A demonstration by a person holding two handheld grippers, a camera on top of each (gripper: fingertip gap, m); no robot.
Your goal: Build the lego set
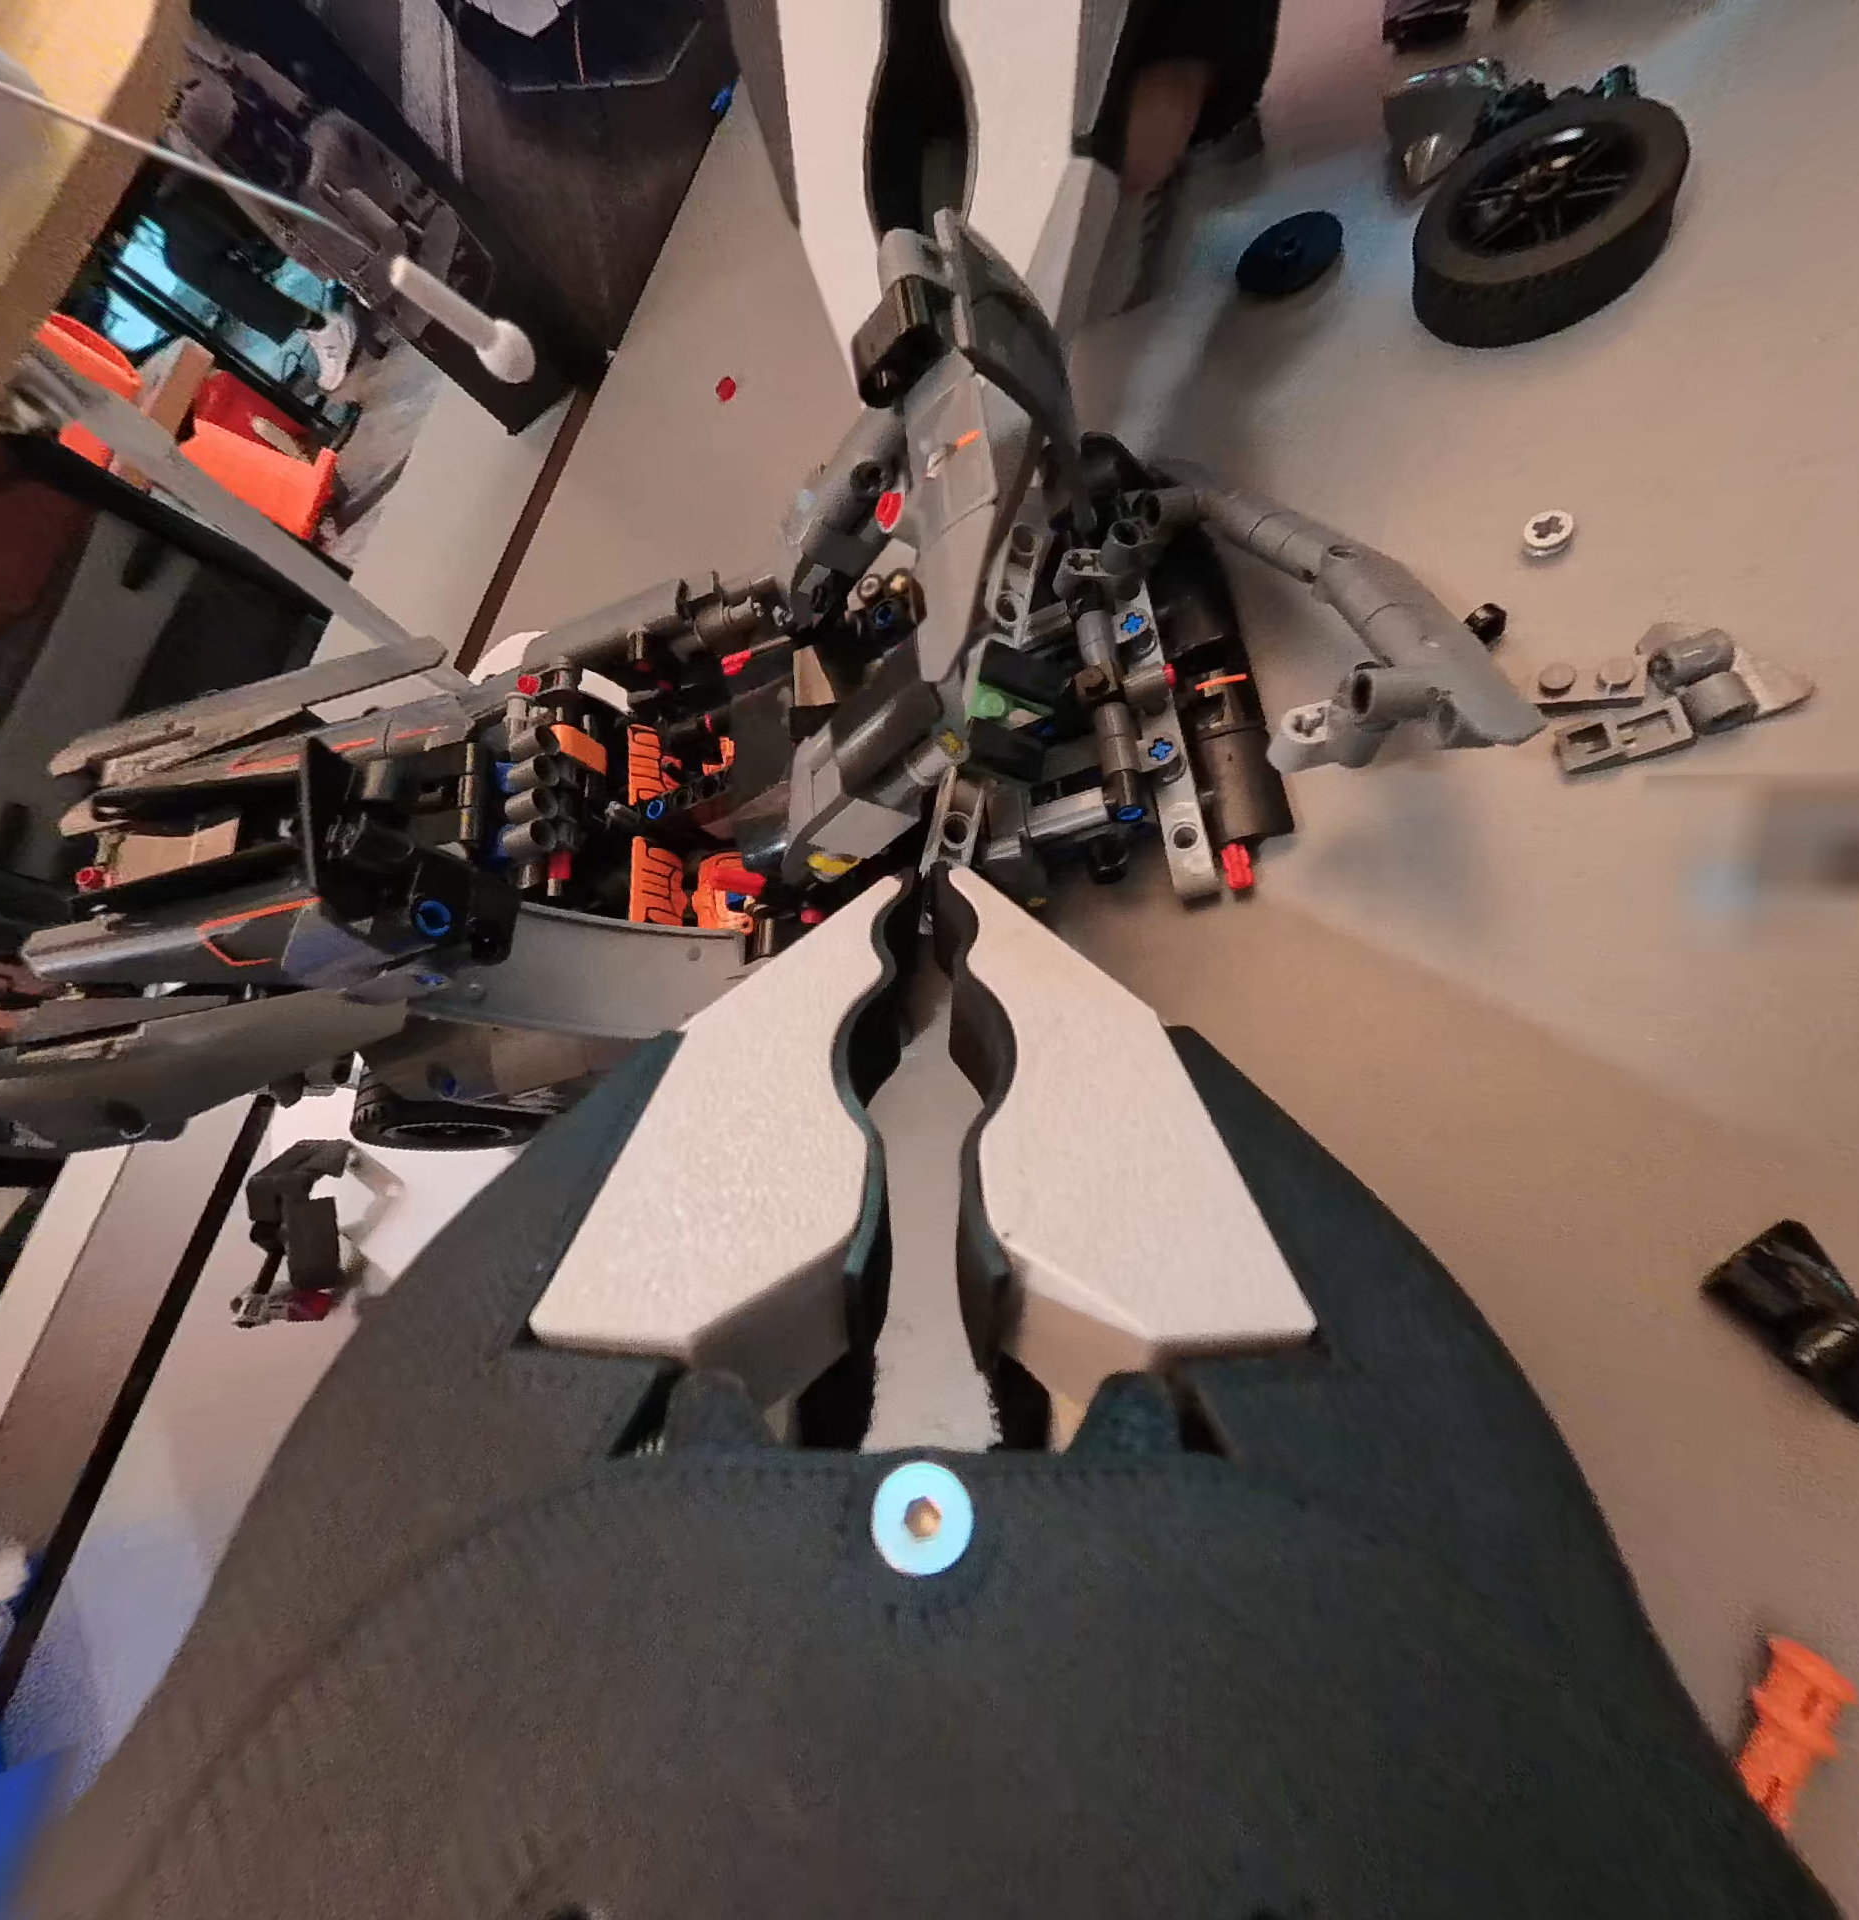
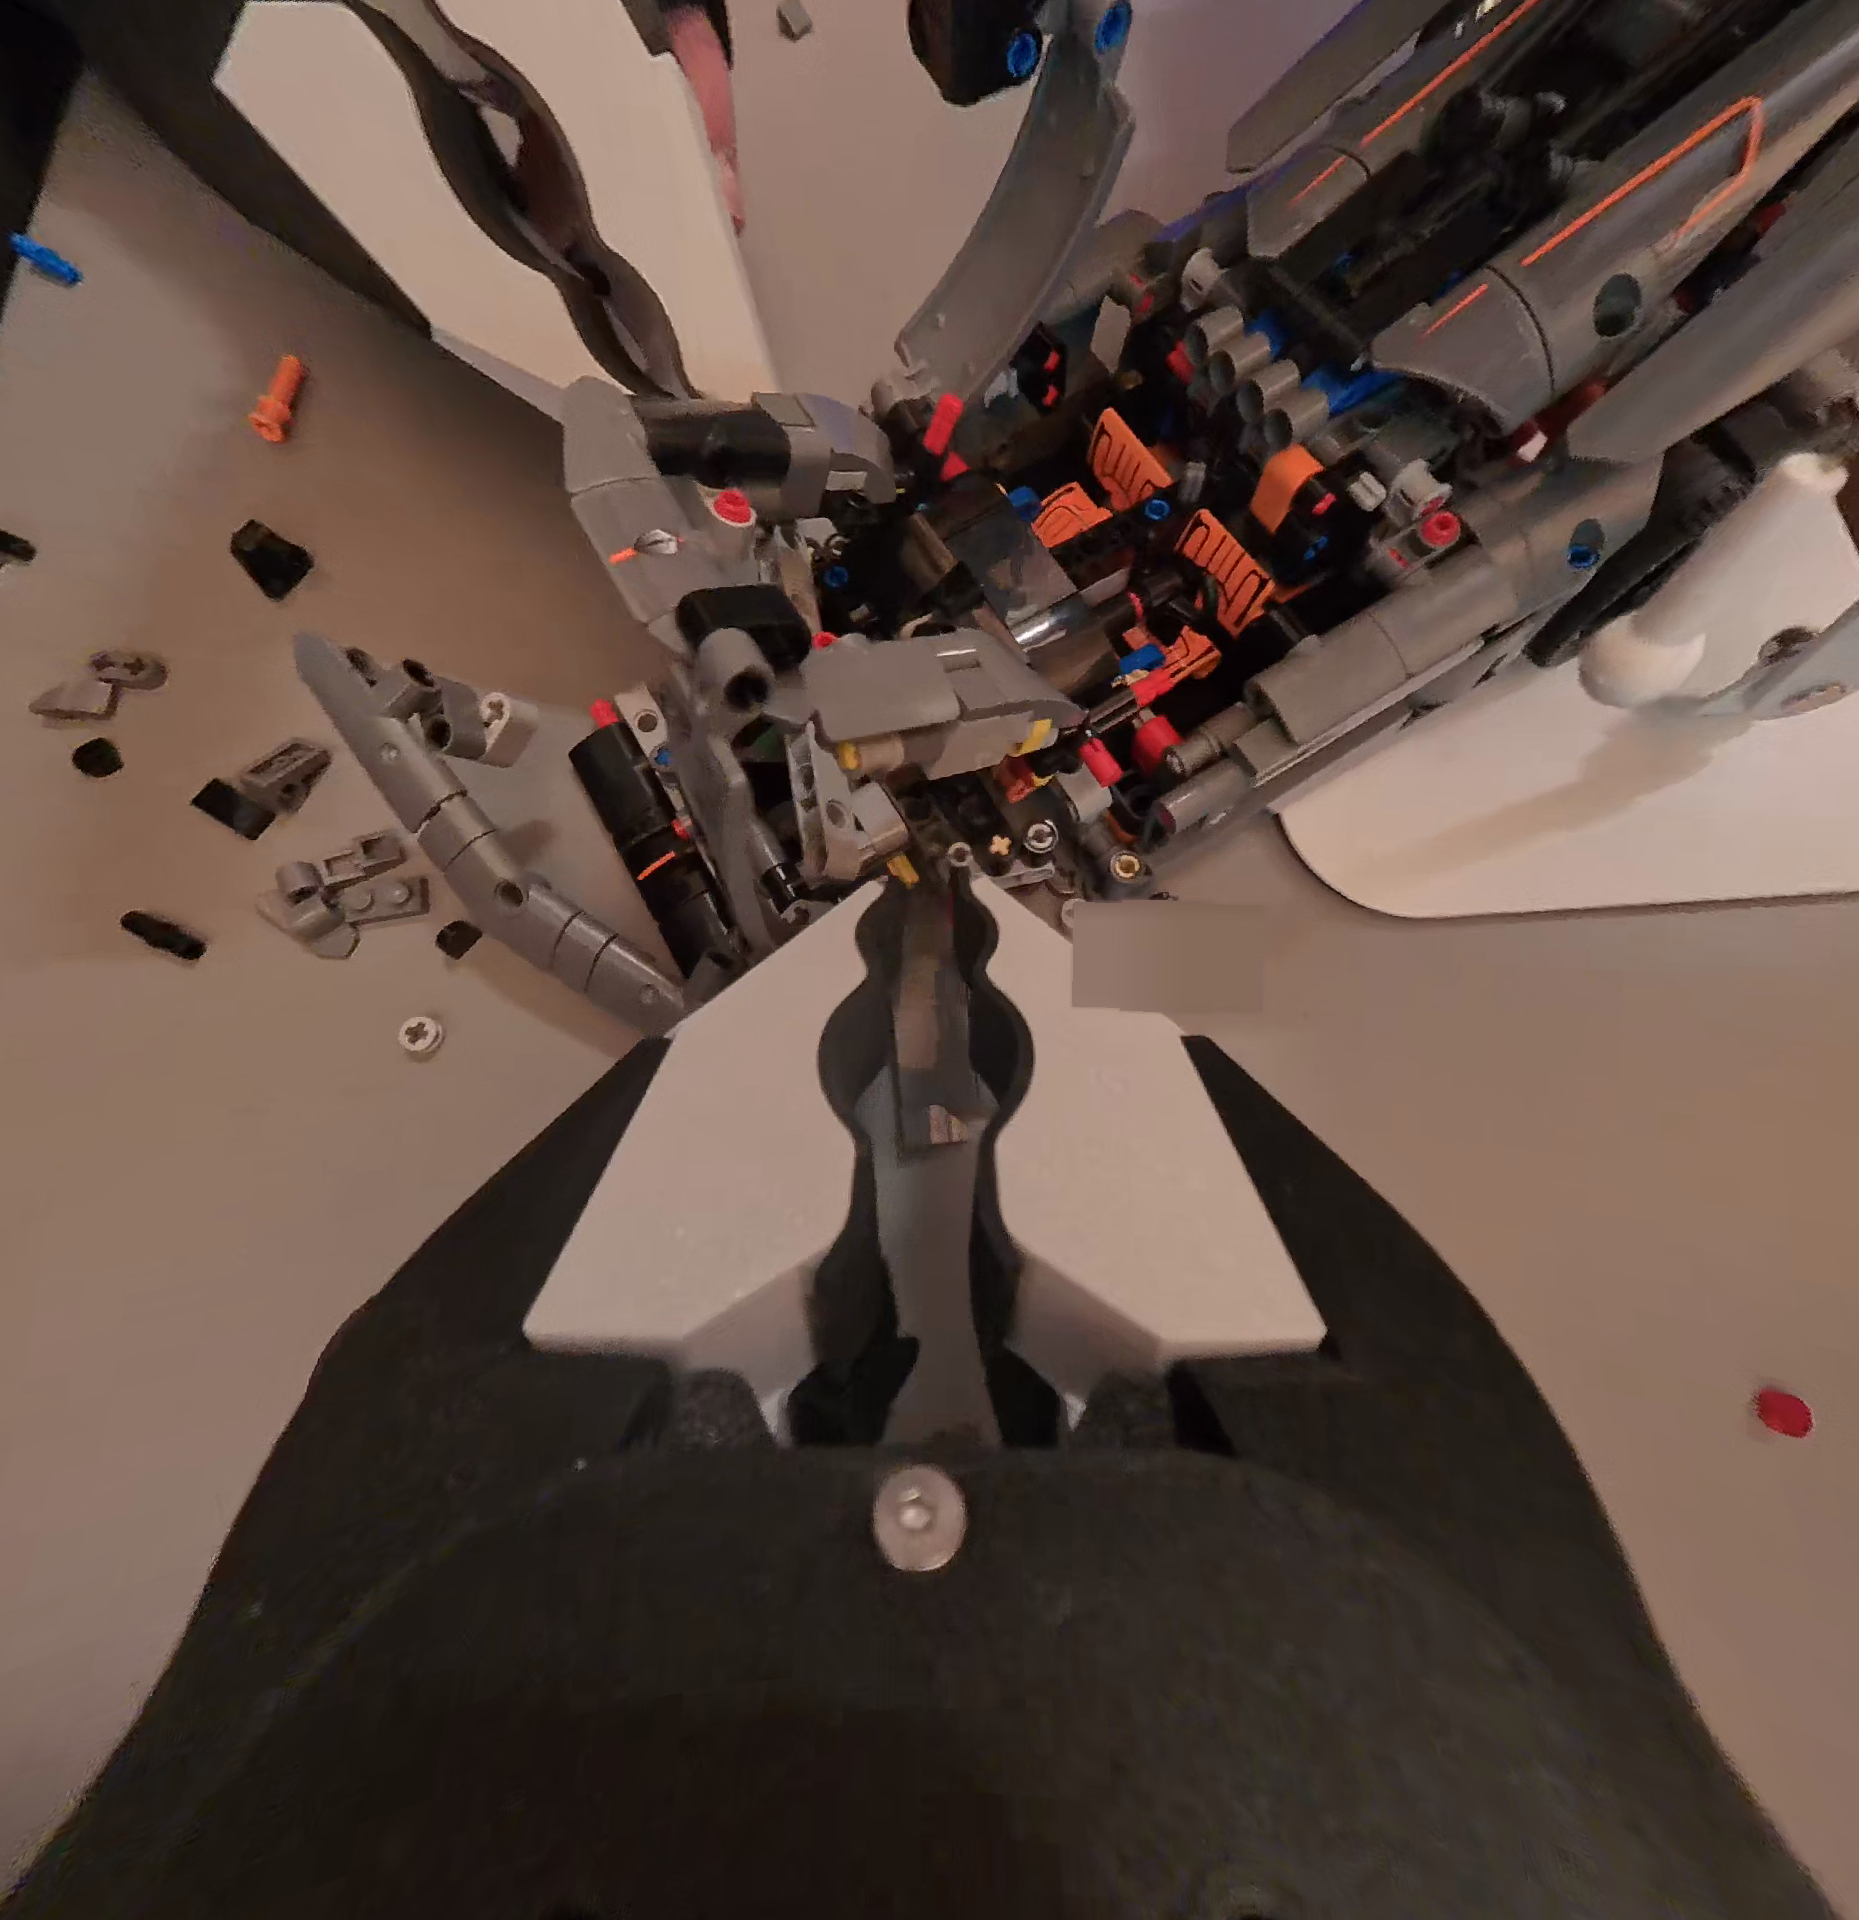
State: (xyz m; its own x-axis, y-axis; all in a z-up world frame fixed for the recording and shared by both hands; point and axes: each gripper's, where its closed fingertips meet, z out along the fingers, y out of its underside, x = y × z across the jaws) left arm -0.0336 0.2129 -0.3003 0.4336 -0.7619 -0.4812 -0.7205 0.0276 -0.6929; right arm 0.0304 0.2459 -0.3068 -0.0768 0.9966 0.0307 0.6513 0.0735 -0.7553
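**Two tools pinching one car, with the seating point out of sight**

I am holding both tools nearly closed on the grey and black lego car (image 1: pixel 613 790), which is lying across the pale surface (image 1: pixel 1424 1039) with its orange seats and cockpit exposed. In the left wrist view, my left tool (image 1: pixel 927 883) is nipping a thin grey beam at the car's near edge, at 12 o'clock from the tips. In the right wrist view, my right tool (image 2: pixel 930 914) is clamped on a dark flat strip that runs back down between its fingers; I am judging it to be part of the car's front end.

To do this step well, I am thinking one tool should only brace while the other presses along the line of the pins, slowly, since the grey fender panel (image 1: pixel 946 457) is standing up loosely and could pop off under a twist.

Loose parts are lying well apart from the car: a black wheel (image 1: pixel 1548 229) at 1 o'clock, a curved grey arch piece (image 1: pixel 1413 644) at 2 o'clock, and an orange connector (image 1: pixel 1792 1735) at 4 o'clock.

Hard to make out: the exact contact under either set of tips, which the white fingers are covering. The car's rear is being cut off at 9 o'clock, and wide-angle stretch is blurring the edges.
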